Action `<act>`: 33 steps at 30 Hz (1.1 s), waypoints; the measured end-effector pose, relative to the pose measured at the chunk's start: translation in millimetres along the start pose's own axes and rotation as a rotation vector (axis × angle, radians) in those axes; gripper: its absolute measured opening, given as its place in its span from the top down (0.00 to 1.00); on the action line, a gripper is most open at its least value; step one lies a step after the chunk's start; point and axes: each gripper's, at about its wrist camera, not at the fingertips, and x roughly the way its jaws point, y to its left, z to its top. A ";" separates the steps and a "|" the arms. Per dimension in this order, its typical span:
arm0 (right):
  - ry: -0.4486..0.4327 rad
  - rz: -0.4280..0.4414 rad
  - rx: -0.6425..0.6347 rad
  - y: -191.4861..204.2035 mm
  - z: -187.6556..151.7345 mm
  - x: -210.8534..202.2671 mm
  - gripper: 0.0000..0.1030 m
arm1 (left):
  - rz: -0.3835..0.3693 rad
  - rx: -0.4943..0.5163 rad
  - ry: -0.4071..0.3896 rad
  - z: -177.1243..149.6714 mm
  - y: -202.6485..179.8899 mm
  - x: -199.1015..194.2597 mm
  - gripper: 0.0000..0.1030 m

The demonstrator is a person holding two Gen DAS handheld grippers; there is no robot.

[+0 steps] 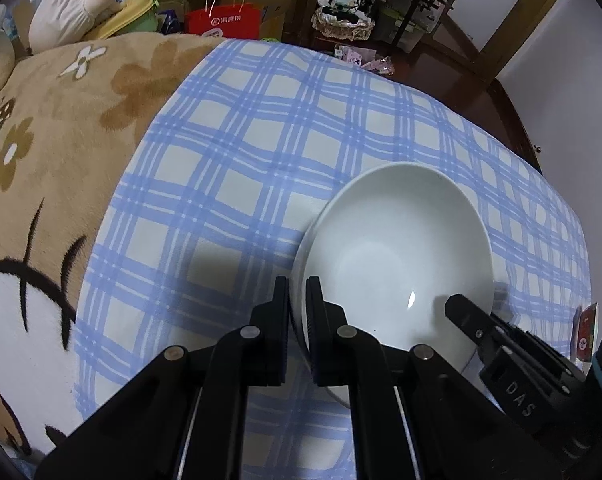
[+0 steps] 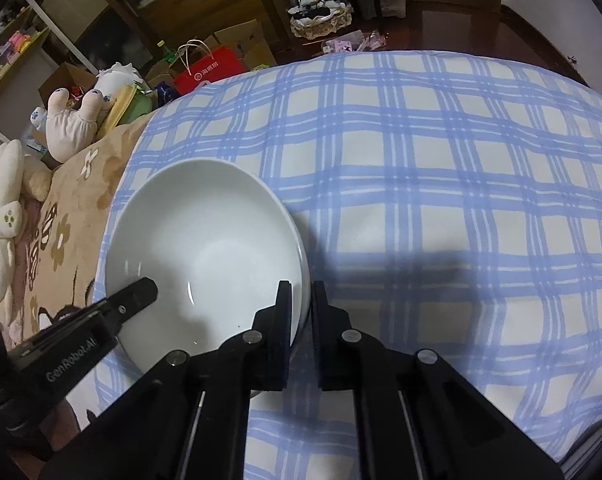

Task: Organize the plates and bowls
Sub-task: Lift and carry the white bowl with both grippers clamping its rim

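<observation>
Left wrist view: your left gripper (image 1: 298, 284) is pinched onto the near-left rim of the white bowl (image 1: 397, 248), one finger inside, one outside. Your right gripper (image 2: 301, 288) is clamped on the opposite rim the same way. Bowl's sitting on the blue plaid cloth (image 2: 441, 184), right beside the tan flowered blanket (image 1: 61, 128).

Both wrist views look steeply down, close, from opposite sides of the same bowl (image 1: 397, 248) (image 2: 205, 248).

- Lived-in home, likely a bedroom: plush blanket (image 1: 61, 128), checked cloth (image 1: 237, 168).
- Stuffed toys (image 2: 73, 120), red shopping bag (image 1: 223, 22), cluttered wooden shelves (image 2: 17, 40).
</observation>
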 end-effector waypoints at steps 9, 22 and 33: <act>-0.016 0.021 0.052 -17.0 -16.1 -15.1 0.90 | -0.025 0.008 -0.006 -9.6 -11.3 -11.4 0.92; -0.065 -0.019 0.091 -40.7 -36.9 -61.5 0.89 | -0.082 0.064 -0.009 -39.7 -45.2 -31.7 0.92; -0.125 -0.072 0.101 -65.8 -69.5 -116.1 0.89 | -0.163 0.172 -0.025 -72.5 -79.5 -62.9 0.91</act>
